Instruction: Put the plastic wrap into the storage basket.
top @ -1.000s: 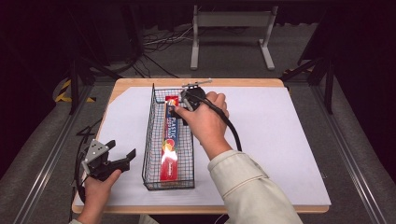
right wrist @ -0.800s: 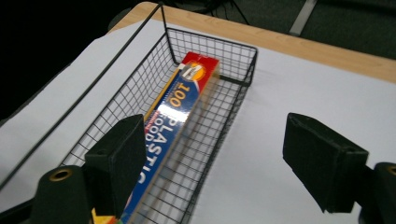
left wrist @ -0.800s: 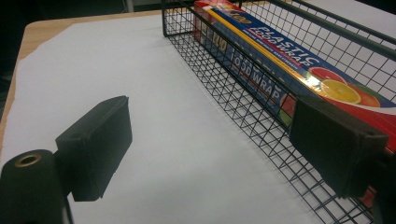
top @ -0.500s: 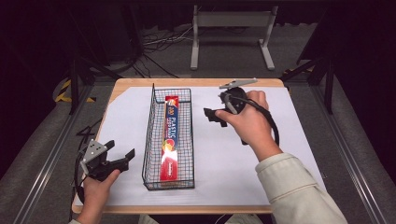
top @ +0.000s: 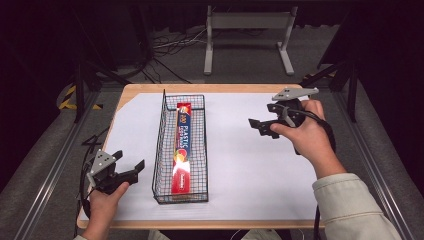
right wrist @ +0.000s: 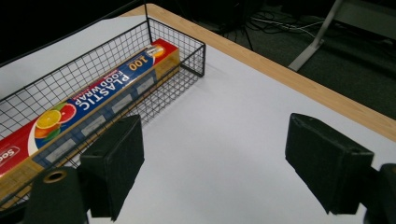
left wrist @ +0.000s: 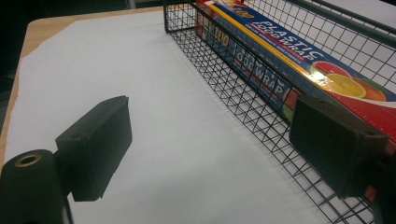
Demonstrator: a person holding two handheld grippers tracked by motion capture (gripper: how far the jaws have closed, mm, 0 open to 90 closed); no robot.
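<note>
The box of food wrap (top: 184,147) is lying lengthwise in the wire basket (top: 160,150), between both spread, empty grippers; the left gripper (top: 131,169) is sitting nearer than the right gripper (top: 256,126).

Dark room, grey carpet (top: 45,165), metal stand (top: 248,30)

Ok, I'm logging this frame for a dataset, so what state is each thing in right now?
Left gripper: open, empty, held near the table's front left.
Right gripper: open, empty, held above the sheet right of the basket.
Wire basket: upright on the white sheet.
Plastic wrap box: closed, lying flat lengthwise inside the basket.
White sheet: spread flat over the table.
</note>
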